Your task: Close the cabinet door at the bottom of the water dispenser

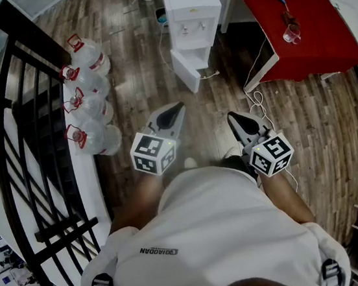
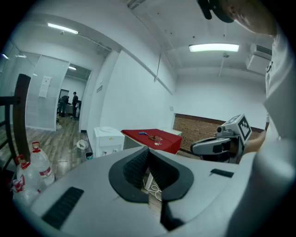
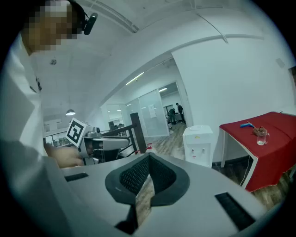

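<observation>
at the far wall, the water dispenser (image 1: 192, 3) with its cabinet door (image 1: 187, 72) open

the white dispenser stands on the wood floor (image 1: 119, 36) well ahead of the person. the door at its bottom is swung outward, its free edge pointing back toward the grippers. just to the dispenser's right is a red counter (image 1: 322, 35) carrying a glass (image 1: 291, 34). a white cable (image 1: 256, 96) trails over the floor below the counter's near corner. to the left, four water bottles (image 1: 86, 86) with red caps stand in a row beside a black railing (image 1: 29, 126).

the left gripper (image 1: 178, 110) and the right gripper (image 1: 233, 117) are held side by side in front of the person's chest. both are aimed toward the dispenser and are well apart from it. in the left gripper view the jaws are pressed together at their tips with nothing between them. the right gripper view shows the same: jaws together and empty.
</observation>
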`<state>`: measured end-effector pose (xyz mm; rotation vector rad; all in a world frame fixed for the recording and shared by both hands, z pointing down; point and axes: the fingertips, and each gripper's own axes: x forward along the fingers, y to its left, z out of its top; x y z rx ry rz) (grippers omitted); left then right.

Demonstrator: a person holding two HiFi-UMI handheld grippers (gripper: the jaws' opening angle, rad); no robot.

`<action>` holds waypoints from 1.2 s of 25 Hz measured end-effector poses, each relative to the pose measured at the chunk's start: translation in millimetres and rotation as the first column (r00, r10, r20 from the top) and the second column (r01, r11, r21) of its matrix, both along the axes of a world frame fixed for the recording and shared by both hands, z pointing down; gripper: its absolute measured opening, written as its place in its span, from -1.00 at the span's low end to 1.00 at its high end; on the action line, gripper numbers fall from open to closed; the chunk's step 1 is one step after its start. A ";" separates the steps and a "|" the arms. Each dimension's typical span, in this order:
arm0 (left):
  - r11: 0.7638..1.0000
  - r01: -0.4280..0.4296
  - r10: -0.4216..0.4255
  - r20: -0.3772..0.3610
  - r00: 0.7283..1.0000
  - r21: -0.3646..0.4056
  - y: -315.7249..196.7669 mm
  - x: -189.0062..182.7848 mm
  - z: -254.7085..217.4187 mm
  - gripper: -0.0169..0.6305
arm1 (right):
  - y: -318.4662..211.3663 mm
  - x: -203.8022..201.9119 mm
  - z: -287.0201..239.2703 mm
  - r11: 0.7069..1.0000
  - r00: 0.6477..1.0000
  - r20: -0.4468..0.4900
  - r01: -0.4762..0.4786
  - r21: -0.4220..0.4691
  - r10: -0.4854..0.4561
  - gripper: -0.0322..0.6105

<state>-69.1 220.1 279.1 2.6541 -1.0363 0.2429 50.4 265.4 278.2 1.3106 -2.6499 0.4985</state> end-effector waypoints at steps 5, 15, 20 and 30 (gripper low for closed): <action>1.000 0.022 -0.022 -0.008 1.000 0.005 -4.3 -2.4 -3.9 -0.96 | -1.6 6.1 -2.5 1.000 1.000 -0.007 -0.007 0.009 0.007 -0.83; 1.000 0.009 -0.009 -0.006 1.000 0.003 3.7 1.9 -3.4 -0.96 | 3.4 2.0 -4.5 1.000 0.999 0.033 0.000 0.020 -0.001 -0.83; 1.000 0.007 -0.007 -0.002 1.000 -0.005 5.1 1.9 -2.0 -0.96 | 2.5 -0.5 -3.3 1.000 0.999 0.046 -0.019 0.011 0.018 -0.83; 1.000 -0.001 0.001 0.004 1.000 -0.009 9.3 -0.4 2.6 -0.96 | 4.6 4.8 3.2 0.999 0.995 0.087 -0.049 -0.021 0.050 -0.83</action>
